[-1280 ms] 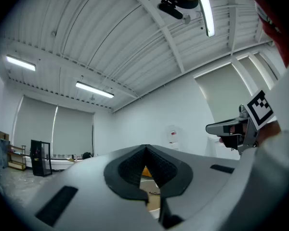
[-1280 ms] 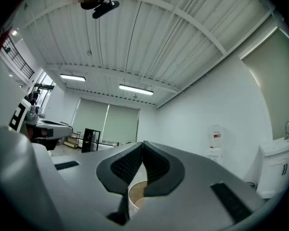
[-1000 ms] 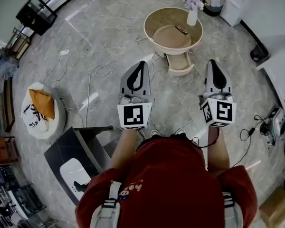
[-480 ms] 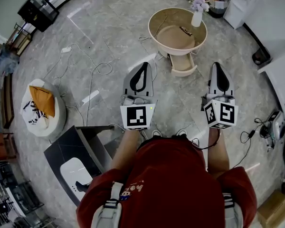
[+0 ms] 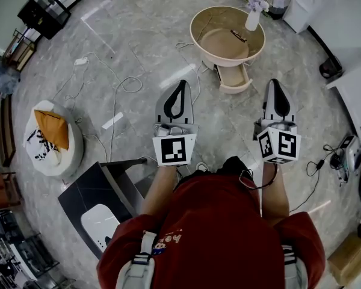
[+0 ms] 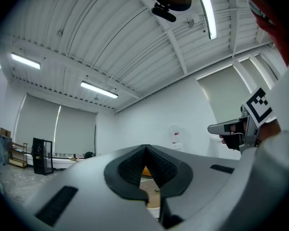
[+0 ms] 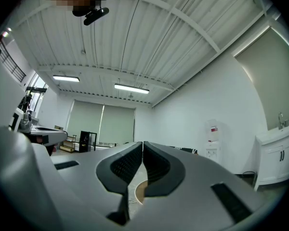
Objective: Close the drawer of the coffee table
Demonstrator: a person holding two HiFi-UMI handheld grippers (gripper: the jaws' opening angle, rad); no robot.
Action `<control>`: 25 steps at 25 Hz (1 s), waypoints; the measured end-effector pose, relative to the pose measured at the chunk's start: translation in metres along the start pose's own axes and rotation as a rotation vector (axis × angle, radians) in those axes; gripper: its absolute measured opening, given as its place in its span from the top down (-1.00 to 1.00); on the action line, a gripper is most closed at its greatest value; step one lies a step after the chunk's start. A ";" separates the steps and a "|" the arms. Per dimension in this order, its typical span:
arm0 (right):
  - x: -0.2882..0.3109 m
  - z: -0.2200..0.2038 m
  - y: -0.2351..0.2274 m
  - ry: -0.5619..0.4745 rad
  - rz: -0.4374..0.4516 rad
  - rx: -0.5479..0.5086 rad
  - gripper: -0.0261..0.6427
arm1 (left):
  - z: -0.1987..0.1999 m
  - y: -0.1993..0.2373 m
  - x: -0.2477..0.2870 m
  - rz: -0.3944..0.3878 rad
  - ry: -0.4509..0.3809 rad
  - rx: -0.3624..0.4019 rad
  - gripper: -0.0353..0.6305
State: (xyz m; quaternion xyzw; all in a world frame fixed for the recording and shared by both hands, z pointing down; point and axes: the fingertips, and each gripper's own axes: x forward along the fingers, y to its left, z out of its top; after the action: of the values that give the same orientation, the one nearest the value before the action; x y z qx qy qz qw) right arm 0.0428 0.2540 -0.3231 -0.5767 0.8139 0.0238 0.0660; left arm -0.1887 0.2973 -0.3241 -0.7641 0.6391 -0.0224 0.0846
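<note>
The round beige coffee table (image 5: 200,38) stands ahead of me on the marble floor, and its drawer (image 5: 236,80) is pulled open toward me. Both grippers are held level above the floor, short of the table and apart from it. My left gripper (image 5: 182,83) points to the left of the drawer with its jaws shut and nothing in them. My right gripper (image 5: 276,82) points to the right of the drawer, also shut and empty. A strip of the table shows through the closed jaws of the left gripper (image 6: 145,148) and of the right gripper (image 7: 142,143).
A white vase of flowers (image 5: 253,18) and a small dark object (image 5: 239,36) stand on the table. Loose cables (image 5: 123,86) run over the floor at the left. A white pouf with an orange cushion (image 5: 51,140), a dark grey box (image 5: 99,188) and white cabinets (image 5: 355,95) are nearby.
The person and both grippers have shifted a little across the floor, so the table sits slightly further right and up in the head view. Both pairs of jaws stay shut.
</note>
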 end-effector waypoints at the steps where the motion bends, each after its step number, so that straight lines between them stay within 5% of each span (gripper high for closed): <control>1: 0.000 -0.002 0.001 0.004 -0.004 -0.004 0.85 | -0.003 0.000 0.002 -0.006 0.005 -0.004 0.85; 11: 0.033 -0.026 -0.043 0.028 -0.055 0.021 0.85 | -0.027 -0.013 0.060 -0.050 0.042 0.000 0.85; 25: 0.166 -0.047 -0.179 0.036 -0.063 0.003 0.85 | -0.023 -0.069 0.248 -0.075 0.022 0.049 0.85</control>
State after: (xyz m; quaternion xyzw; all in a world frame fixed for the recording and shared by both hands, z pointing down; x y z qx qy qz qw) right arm 0.1535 0.0340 -0.2924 -0.6024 0.7964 0.0099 0.0530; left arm -0.0795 0.0638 -0.3084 -0.7850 0.6100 -0.0496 0.0954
